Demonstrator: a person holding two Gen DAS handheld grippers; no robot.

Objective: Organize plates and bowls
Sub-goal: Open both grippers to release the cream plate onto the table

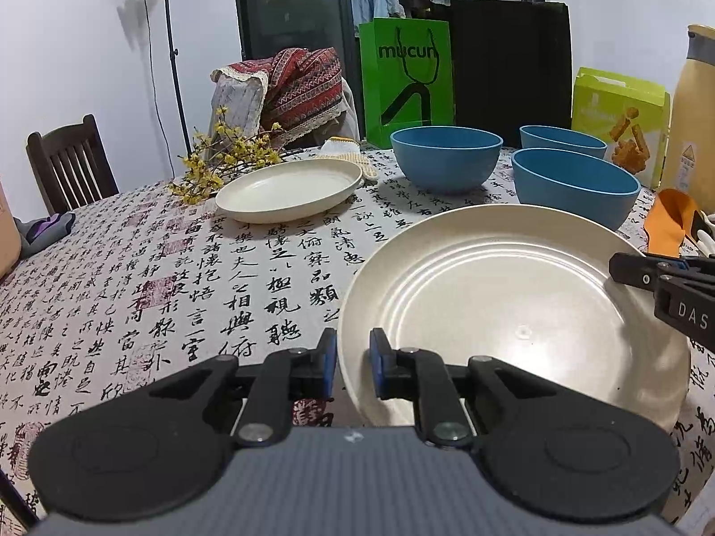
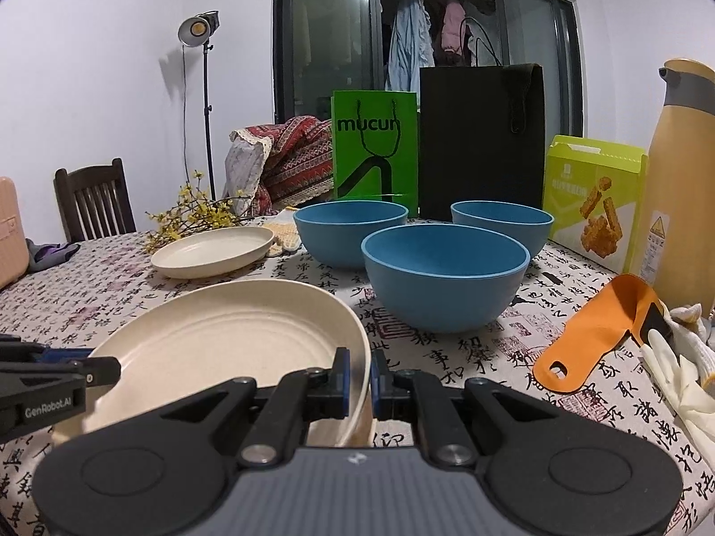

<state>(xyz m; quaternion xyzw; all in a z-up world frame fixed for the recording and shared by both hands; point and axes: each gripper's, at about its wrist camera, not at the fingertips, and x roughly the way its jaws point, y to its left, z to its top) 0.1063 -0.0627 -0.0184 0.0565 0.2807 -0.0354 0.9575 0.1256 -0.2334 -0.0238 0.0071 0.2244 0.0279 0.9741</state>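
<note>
Both grippers hold one large cream plate [image 1: 514, 312] over the calligraphy tablecloth [image 1: 178, 290]. My left gripper [image 1: 353, 364] is shut on its left rim, one blue pad on each side. My right gripper [image 2: 361, 377] is shut on the right rim of this plate [image 2: 214, 348]. In the left wrist view the right gripper [image 1: 625, 270] reaches in from the right edge. In the right wrist view the left gripper [image 2: 105, 368] enters from the left. A second cream plate [image 1: 290, 190] [image 2: 212, 252] lies farther back. Three blue bowls [image 1: 447, 156] [image 1: 576, 187] [image 1: 563, 140] stand upright behind the held plate.
A green paper bag [image 2: 375, 147], a black bag [image 2: 482, 143], a green snack box [image 2: 594, 205] and a tall yellow flask [image 2: 683, 187] line the far and right sides. An orange tool [image 2: 594, 326] and white gloves [image 2: 679, 375] lie at right. Yellow flowers [image 1: 214, 165] lie behind the far plate.
</note>
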